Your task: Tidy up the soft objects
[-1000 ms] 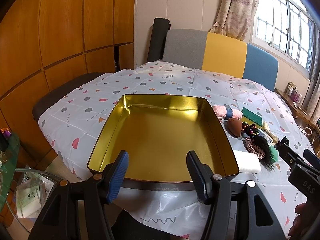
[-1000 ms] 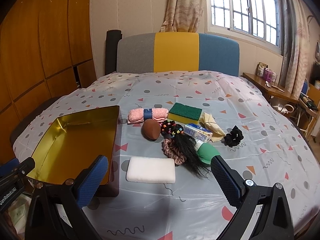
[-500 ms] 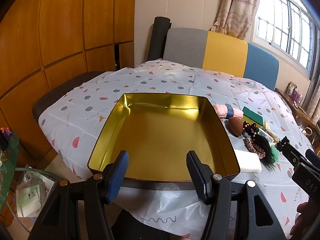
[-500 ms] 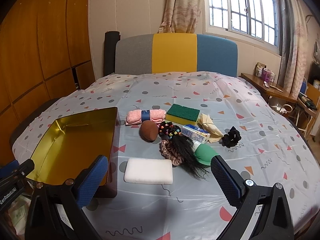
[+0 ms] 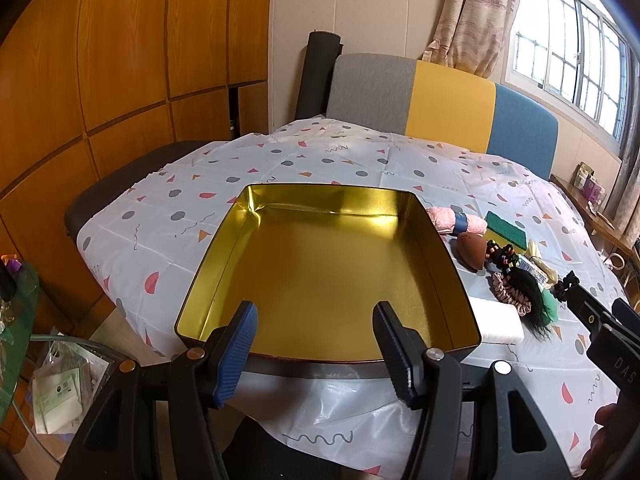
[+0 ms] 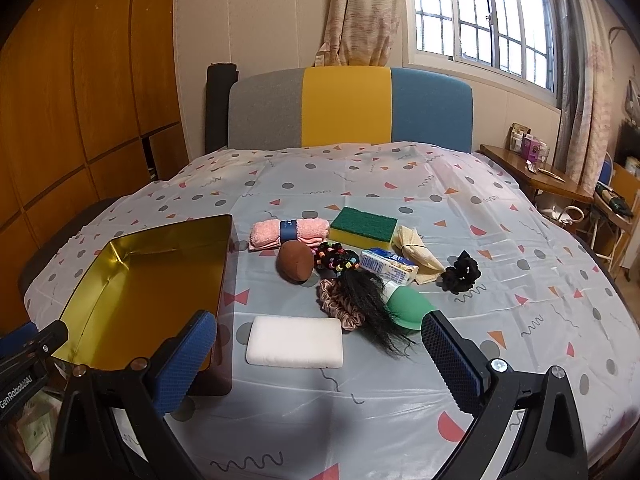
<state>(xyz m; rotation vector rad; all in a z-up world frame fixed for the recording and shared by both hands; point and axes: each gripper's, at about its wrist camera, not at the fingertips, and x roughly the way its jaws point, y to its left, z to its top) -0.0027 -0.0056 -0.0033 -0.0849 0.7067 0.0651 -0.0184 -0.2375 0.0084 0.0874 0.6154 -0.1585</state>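
Bright window [image 6: 484, 20] daylight, sharp focus, dark fisheye-warped corners.

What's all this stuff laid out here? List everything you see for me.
tin tray: one, gold inside, left on the cloth, holding nothing
white sponge: one, nearest, right of the tray
pink towel: one, rolled, blue band
scrub sponge: one, green over yellow
brown ball: one, in front of the towel
bead hair ties: a cluster, black and multicoloured
black hair piece: one, over a pink scrunchie
black scrunchie: one, far right
patterned cloth: one, under everything
left tool: open, before the tray
right tool: open, above the white sponge
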